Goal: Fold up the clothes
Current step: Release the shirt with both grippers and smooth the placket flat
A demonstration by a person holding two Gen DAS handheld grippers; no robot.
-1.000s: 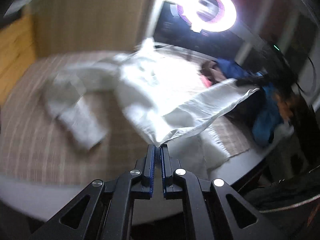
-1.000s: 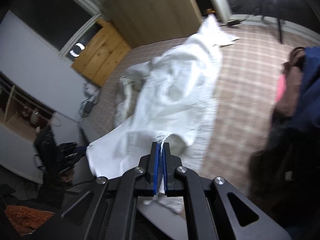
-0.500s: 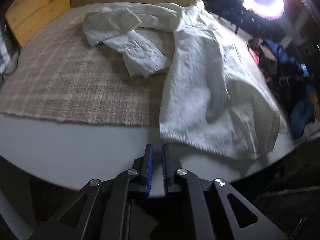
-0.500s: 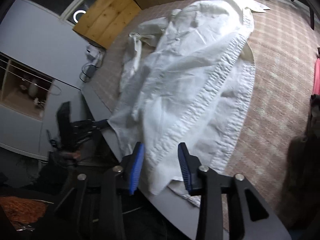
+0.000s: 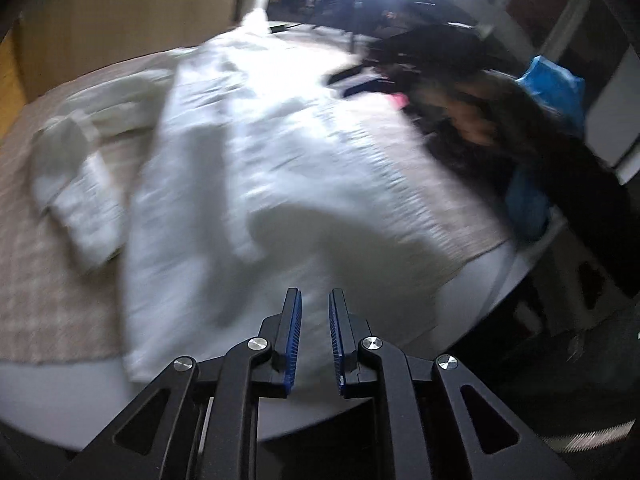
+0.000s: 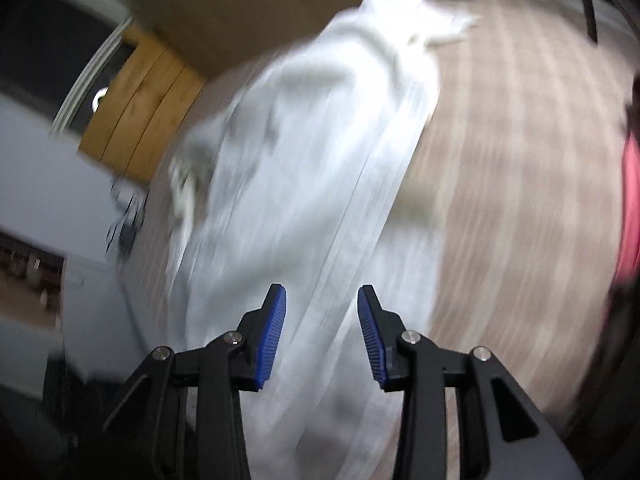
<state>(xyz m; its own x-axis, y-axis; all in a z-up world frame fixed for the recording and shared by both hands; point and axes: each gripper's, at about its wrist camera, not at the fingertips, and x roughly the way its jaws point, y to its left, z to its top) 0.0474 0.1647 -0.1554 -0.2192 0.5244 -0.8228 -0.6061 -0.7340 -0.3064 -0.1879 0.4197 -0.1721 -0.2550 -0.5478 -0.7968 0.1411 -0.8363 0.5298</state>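
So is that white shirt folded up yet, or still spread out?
Spread out. The white shirt lies open and rumpled across the checked blanket, one sleeve flung aside. Neither pair of fingers holds it.

Worktop (image 5: 60, 384): grey, rounded near edge.
Cloth (image 6: 520, 160): beige plaid, covers most of the worktop.
White shirt (image 5: 260, 168): spread across the cloth, hem reaching the near edge.
Dark clothes pile (image 5: 500, 120): right edge.
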